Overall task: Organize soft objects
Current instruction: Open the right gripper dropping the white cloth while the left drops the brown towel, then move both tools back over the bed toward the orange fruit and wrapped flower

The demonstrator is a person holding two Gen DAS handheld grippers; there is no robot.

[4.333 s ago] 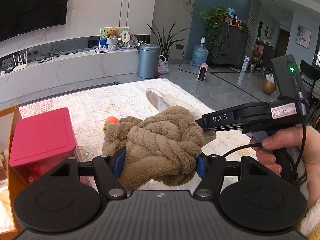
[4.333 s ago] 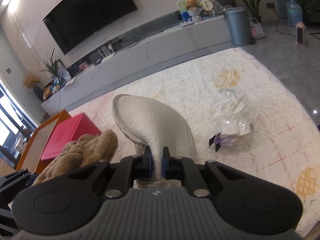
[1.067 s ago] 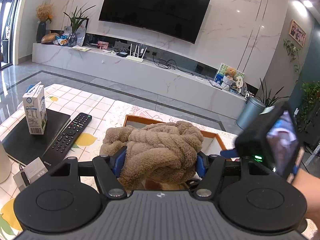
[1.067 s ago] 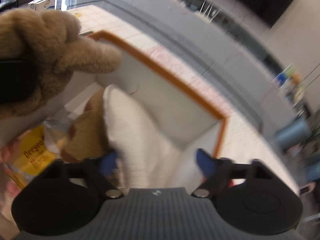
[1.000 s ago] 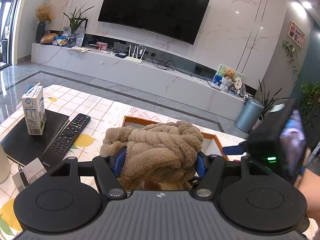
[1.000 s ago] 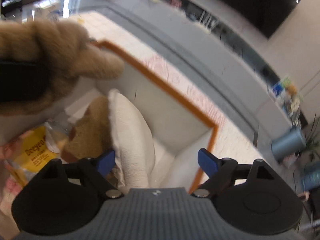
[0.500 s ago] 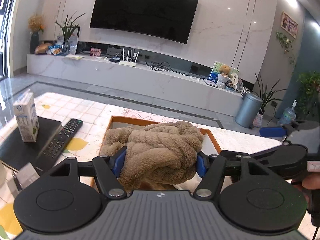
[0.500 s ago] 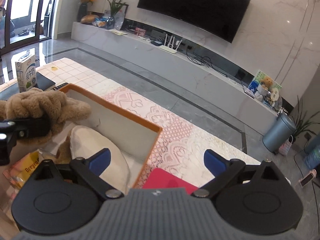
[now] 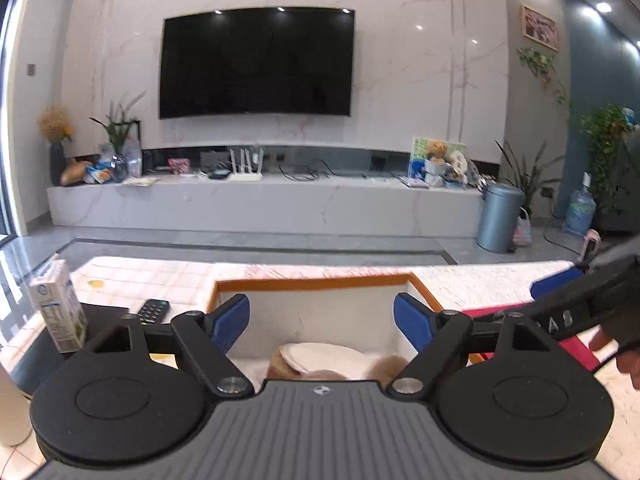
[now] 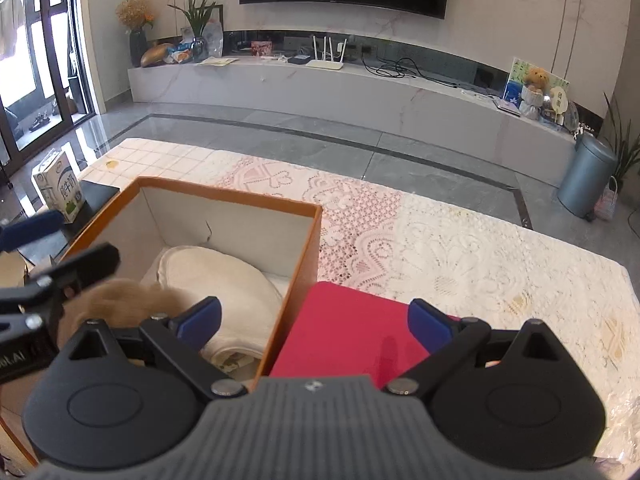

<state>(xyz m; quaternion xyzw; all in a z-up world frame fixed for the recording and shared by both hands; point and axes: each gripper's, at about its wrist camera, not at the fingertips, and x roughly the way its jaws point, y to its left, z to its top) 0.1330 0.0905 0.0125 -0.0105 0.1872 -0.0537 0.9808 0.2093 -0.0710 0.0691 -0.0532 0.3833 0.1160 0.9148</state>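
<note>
Fingers of the left gripper (image 9: 322, 322) are opening, empty; brown plush (image 10: 124, 300) apparently dropped into the box (image 10: 308, 256).

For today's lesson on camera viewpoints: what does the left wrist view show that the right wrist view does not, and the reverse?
Only the left wrist view shows the remote control, the framed picture on the wall and the water bottle on the floor.

Only the right wrist view shows the glass doors and the lace tablecloth spread wide.

Both show the orange box holding the white cushion and brown plush, the red box, the milk carton, the television, and the left gripper, its jaws opening with nothing between them.
</note>
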